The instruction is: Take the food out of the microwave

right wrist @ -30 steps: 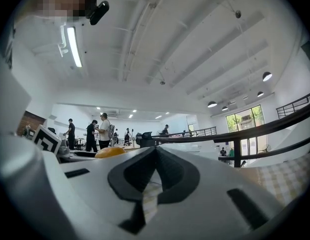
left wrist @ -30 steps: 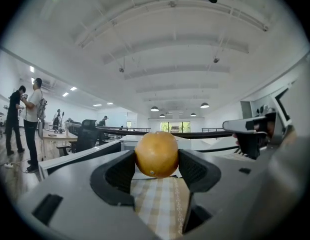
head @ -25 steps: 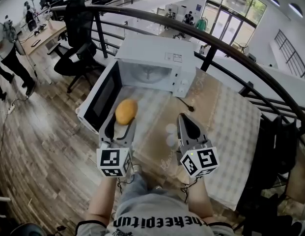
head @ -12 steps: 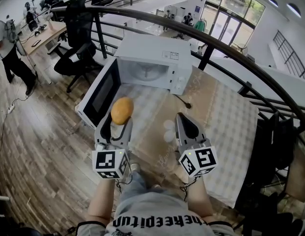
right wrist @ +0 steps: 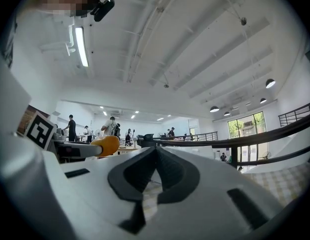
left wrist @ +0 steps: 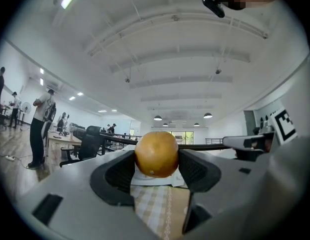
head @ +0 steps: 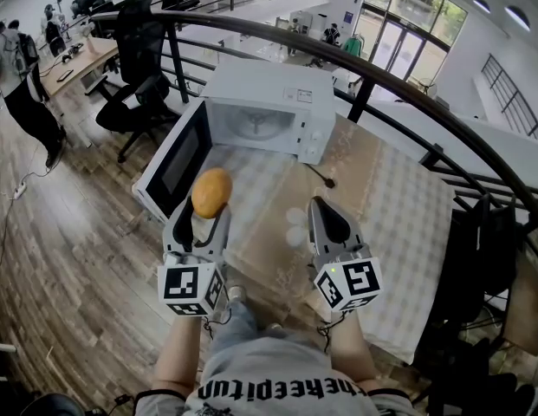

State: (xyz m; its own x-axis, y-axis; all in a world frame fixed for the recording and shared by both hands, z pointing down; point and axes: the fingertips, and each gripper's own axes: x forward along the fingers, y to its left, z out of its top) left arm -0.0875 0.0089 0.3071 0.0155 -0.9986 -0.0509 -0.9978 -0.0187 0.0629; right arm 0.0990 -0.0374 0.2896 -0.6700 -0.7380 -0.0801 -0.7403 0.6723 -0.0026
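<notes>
A round orange-brown bun is held in the air between the jaws of my left gripper, in front of the white microwave. In the left gripper view the bun fills the gap between the dark pads, above the checked tablecloth. The microwave door hangs open to the left and its cavity shows only the glass turntable. My right gripper hovers over the table to the right, jaws together with nothing between them. The bun shows at the left in the right gripper view.
A checked cloth covers the table, with a beige runner under the grippers. A black cable lies right of the microwave. A dark curved railing runs behind the table. Office chairs and people stand far left.
My left gripper has drawn back toward me and slightly left with the bun, farther from the microwave. The right gripper has hardly moved.
</notes>
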